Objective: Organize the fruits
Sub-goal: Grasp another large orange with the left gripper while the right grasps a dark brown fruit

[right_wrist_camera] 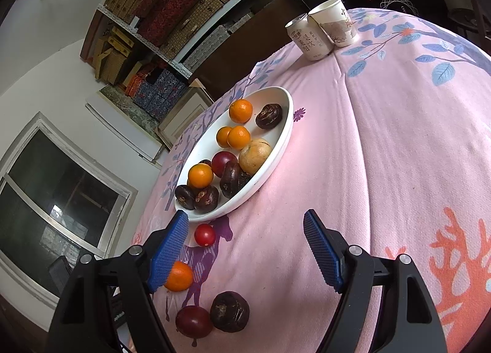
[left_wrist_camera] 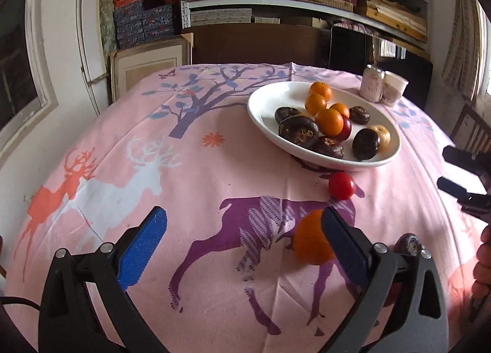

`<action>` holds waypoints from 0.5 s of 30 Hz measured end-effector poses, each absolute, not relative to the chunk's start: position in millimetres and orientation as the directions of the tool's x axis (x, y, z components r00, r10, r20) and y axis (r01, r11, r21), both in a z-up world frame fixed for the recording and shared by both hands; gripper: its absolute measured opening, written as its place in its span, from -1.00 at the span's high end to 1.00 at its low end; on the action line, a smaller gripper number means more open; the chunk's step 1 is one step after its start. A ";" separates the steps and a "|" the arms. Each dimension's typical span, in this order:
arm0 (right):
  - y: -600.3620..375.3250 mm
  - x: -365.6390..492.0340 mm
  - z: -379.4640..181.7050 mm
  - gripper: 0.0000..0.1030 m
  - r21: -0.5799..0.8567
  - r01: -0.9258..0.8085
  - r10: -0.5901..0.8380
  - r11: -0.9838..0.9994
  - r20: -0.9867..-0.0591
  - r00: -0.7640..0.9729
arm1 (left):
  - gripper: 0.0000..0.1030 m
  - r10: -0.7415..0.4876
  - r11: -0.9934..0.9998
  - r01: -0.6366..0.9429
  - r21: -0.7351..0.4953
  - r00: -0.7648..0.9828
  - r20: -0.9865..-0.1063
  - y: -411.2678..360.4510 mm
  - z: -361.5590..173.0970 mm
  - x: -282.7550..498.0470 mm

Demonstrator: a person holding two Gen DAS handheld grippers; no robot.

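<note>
Grippers angle down near our white oval fruit plate [left_wrist_camera: 260,113]: left gripper [left_wrist_camera: 242,248] and right gripper [right_wrist_camera: 245,248] gape, empty.

left gripper [left_wrist_camera: 245,248]: jaws spread wide, nothing between | right gripper [right_wrist_camera: 245,248]: jaws apart, empty (blue pads on both) | both angled downward

Left of the white plate [left_wrist_camera: 260,113] the pink tablecloth [left_wrist_camera: 184,168] lies bare; in front of it a cherry tomato [left_wrist_camera: 341,185], tangerine [left_wrist_camera: 311,238] and dark fruit [right_wrist_camera: 229,311] block passage.
</note>
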State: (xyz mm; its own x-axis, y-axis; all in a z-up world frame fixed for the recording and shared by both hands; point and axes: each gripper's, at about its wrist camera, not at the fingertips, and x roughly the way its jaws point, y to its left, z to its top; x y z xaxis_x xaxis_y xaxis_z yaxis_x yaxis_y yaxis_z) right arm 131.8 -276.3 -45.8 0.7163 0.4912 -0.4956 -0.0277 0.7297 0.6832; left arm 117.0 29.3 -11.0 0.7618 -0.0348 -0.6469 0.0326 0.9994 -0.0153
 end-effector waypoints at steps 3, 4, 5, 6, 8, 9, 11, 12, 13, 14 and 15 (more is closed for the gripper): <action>-275.7 131.2 -44.8 -0.52 0.681 -0.034 0.493 0.731 -0.493 0.717 | -0.92 -0.058 0.998 0.060 -0.019 0.766 -0.640 28.5 -10.5 110.2; -275.6 131.1 -44.9 -0.52 0.681 -0.034 0.492 0.732 -0.493 0.717 | -0.92 -0.056 0.997 0.074 0.002 0.759 -0.649 23.5 -13.0 110.7; -275.7 131.1 -45.0 -0.52 0.681 -0.033 0.492 0.732 -0.494 0.717 | -0.92 -0.046 0.996 0.087 0.028 0.748 -0.662 17.2 -16.6 112.2; -275.7 131.2 -45.2 -0.52 0.681 -0.030 0.491 0.732 -0.496 0.716 | -0.92 -0.029 0.994 0.095 0.061 0.737 -0.676 11.5 -20.6 114.2; -275.7 131.5 -44.9 -0.52 0.680 -0.026 0.489 0.732 -0.499 0.715 | -0.92 -0.015 0.990 0.106 0.090 0.725 -0.688 5.7 -24.9 116.4; -275.7 131.4 -44.9 -0.52 0.680 -0.026 0.489 0.732 -0.499 0.715 | -0.92 -0.022 0.990 0.110 0.084 0.724 -0.690 6.0 -24.8 116.6; -275.7 131.6 -45.0 -0.52 0.679 -0.027 0.489 0.734 -0.500 0.714 | -0.92 -0.037 0.992 0.108 0.060 0.719 -0.694 9.6 -25.6 116.9; -275.6 131.6 -45.2 -0.52 0.678 -0.027 0.489 0.735 -0.502 0.713 | -0.92 -0.044 0.993 0.107 0.046 0.714 -0.699 11.7 -26.4 118.2; -275.4 131.7 -45.4 -0.52 0.677 -0.028 0.490 0.735 -0.503 0.712 | -0.92 -0.052 0.994 0.108 0.035 0.710 -0.702 13.2 -26.9 119.2; -275.2 131.6 -45.3 -0.52 0.676 -0.028 0.490 0.736 -0.504 0.711 | -0.92 -0.057 0.993 0.111 0.032 0.709 -0.703 13.2 -27.1 119.5; -275.1 131.5 -45.4 -0.52 0.676 -0.028 0.491 0.736 -0.504 0.710 | -0.91 -0.058 0.993 0.116 0.035 0.709 -0.703 11.9 -27.3 119.2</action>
